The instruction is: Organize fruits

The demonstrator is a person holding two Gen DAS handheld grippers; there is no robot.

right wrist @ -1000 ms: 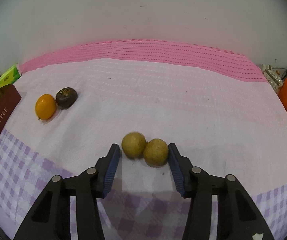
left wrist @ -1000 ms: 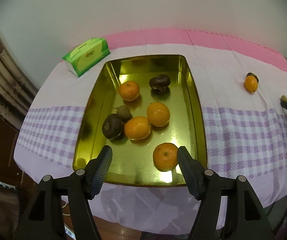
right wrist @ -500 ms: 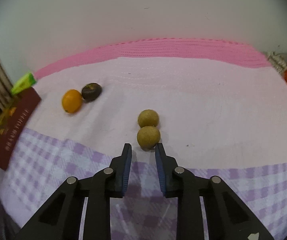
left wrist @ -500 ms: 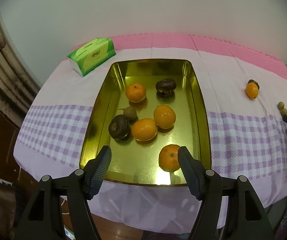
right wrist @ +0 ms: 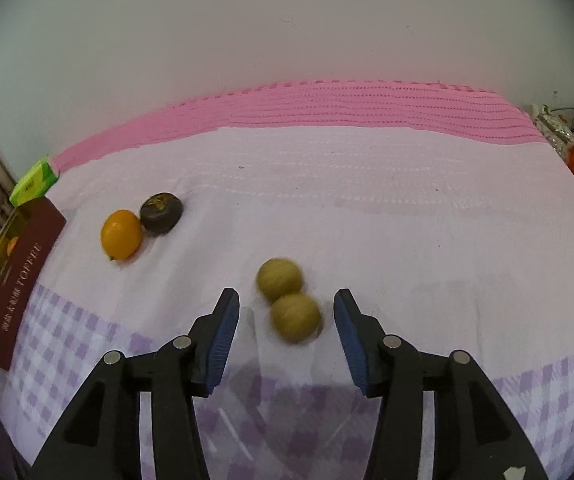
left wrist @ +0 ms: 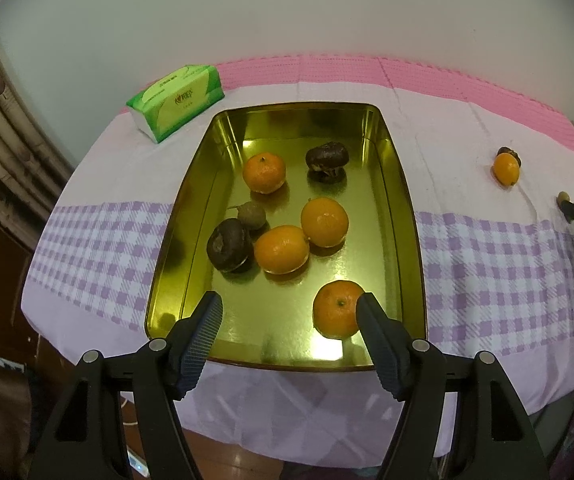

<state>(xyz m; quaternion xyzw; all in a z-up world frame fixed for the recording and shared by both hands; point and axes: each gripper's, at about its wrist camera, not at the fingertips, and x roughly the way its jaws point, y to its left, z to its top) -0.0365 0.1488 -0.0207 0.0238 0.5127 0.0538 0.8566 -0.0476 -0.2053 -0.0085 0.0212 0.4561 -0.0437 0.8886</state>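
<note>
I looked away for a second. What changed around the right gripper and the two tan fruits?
The right gripper closed short of the tan fruits, gripping nothing; its jaws are now opening around the nearer one. The pair turned from side by side to front-to-back. The gold tray is unchanged.

Warm indoor light glares off the gold tray [left wrist: 401,216] floor; fisheye bends edges into dark corners; two brown fruits [right wrist: 287,300] beside the tablecloth's checks smear with blur.
</note>
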